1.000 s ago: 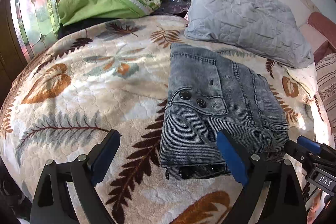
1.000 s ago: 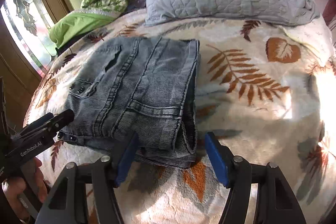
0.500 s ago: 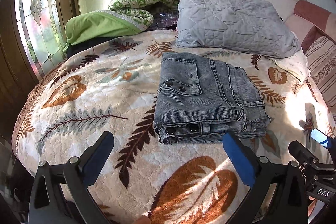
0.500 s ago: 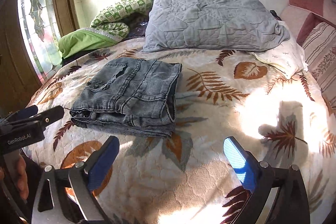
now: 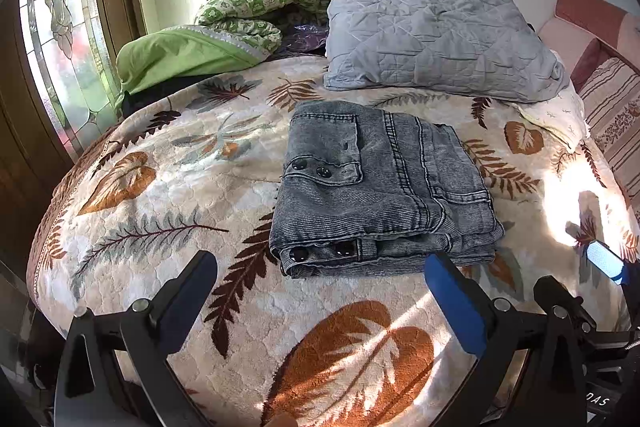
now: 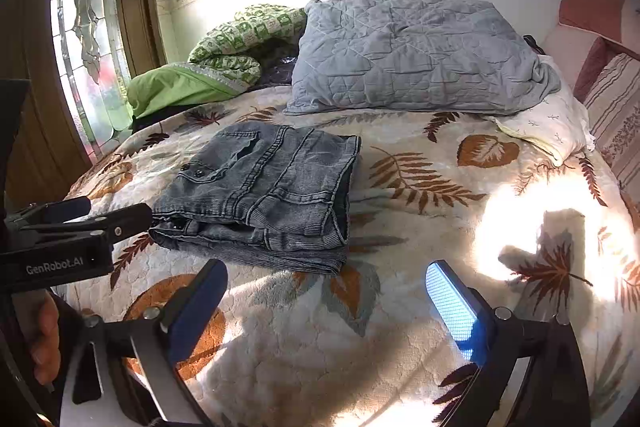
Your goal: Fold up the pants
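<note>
We had both claws, left [image 5: 318,291] and right [image 6: 326,303], spread wide and empty short of the pants [image 5: 380,187], a thick, limp denim stack mid-bed [image 5: 160,195], best pinched at its folded edges.

I count one folded pair of pants [image 5: 380,187], one grey pillow [image 5: 436,35], one green quilt bundle [image 5: 224,27], one leaf-print blanket [image 5: 168,211], one striped cushion [image 5: 616,123], two grippers: left [image 5: 320,299], right [image 6: 326,301].
</note>
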### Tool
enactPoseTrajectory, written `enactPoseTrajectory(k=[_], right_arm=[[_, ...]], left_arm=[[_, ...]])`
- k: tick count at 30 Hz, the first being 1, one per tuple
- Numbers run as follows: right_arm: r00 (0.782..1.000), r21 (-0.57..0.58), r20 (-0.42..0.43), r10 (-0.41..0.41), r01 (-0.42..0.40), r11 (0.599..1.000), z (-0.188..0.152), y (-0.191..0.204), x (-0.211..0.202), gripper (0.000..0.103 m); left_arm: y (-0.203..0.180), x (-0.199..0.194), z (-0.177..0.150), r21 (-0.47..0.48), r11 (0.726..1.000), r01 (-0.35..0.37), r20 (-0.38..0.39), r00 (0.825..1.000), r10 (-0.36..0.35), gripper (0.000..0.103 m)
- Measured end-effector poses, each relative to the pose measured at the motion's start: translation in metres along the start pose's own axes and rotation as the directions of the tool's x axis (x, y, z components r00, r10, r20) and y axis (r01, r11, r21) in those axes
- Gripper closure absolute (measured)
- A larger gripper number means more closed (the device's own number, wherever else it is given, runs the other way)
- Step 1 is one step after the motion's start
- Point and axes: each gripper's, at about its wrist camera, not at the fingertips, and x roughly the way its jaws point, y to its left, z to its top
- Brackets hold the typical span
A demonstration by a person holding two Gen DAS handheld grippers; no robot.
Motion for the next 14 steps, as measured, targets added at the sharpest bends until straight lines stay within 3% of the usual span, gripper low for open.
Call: enactPoseTrajectory(k=[14], right_arm=[[1.000, 0.027, 0.006, -0.006, 0.006, 1.000, 0.0015, -0.0069, 0.0027, 0.002]], left_arm=[[0.0046, 0.0019, 0.0057, -0.034, 0.998, 0.047, -0.013, 0.999, -0.047, 0.000]])
